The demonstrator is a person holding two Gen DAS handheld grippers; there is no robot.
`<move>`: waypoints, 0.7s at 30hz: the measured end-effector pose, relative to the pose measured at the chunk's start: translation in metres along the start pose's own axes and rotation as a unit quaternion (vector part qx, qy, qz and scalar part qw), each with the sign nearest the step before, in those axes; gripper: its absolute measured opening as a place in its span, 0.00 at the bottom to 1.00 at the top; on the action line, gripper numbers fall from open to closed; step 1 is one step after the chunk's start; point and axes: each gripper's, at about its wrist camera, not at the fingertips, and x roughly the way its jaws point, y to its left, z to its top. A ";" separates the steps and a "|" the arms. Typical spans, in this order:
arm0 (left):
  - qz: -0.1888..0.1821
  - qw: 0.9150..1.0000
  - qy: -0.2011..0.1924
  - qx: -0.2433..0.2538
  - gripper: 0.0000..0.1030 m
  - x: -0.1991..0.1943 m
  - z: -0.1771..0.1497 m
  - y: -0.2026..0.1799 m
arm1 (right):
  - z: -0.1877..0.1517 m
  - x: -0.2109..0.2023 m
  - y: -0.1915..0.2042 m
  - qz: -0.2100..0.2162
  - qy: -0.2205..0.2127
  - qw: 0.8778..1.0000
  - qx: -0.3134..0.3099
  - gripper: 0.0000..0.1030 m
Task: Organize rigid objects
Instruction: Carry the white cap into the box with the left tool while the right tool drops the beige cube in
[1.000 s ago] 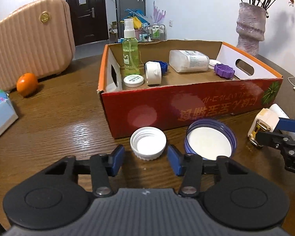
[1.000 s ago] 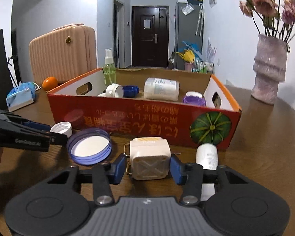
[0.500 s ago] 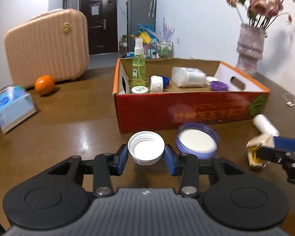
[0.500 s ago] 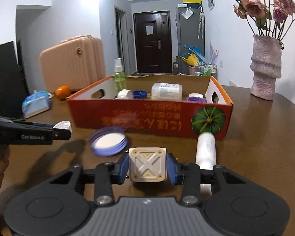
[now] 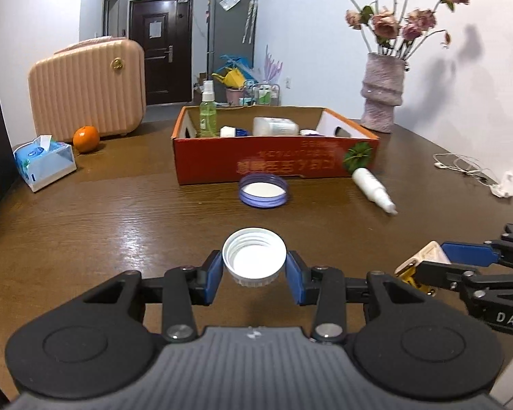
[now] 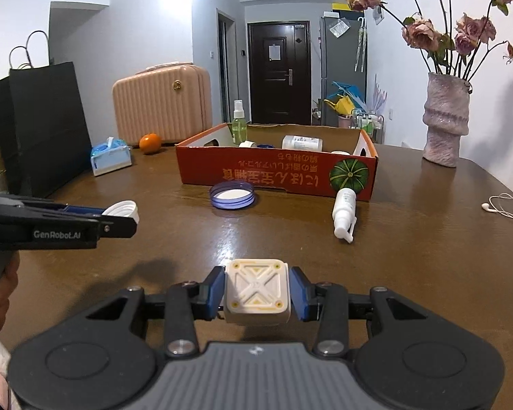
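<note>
i have the left gripper (image 5: 254, 271) clamped on a white bottle cap (image 5: 254, 260), its open threaded side facing up and its rim pinched between the two blue pads, so it sits level and cannot roll. the right gripper (image 6: 256, 292) is closed on a cream square plug adapter (image 6: 256, 290), held by its flat sides, which gives the pads full contact. from the left camera i can see only a corner of it and something brassy under it, probably the prongs, though that part is too hidden to be sure. both loads hang above the brown table (image 6: 427, 256), well back from the red cardboard box (image 6: 277, 174).

the box is where the sorted things belong: a green spray bottle (image 5: 207, 116) stands in its far left corner and a white jar (image 5: 275, 126) lies on its side in it with some smaller lids. two things are not yet in: a purple lid (image 5: 263, 191) lying inside-up just in front of the box wall, and a small white spray bottle (image 6: 343, 213) on its side, touching the box's near right corner.

i judge the next move is to carry both pieces over the front wall, high enough to clear it, then let go inside.
</note>
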 end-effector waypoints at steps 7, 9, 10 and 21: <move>-0.006 1.000 -0.012 0.015 0.39 -0.022 -0.006 -0.013 | -0.005 -0.015 -0.001 0.001 -0.012 1.000 0.008 0.39; -0.005 1.000 -0.015 0.014 0.39 -0.022 -0.004 -0.012 | -0.003 -0.014 -0.003 0.000 -0.014 1.000 0.010 0.39; -0.004 1.000 -0.016 0.015 0.39 -0.020 -0.002 -0.011 | -0.001 -0.013 -0.005 0.001 -0.015 1.000 0.013 0.39; -0.039 0.998 -0.046 -0.004 0.39 0.050 0.114 0.030 | 0.110 0.038 -0.034 0.033 -0.062 0.998 0.002 0.39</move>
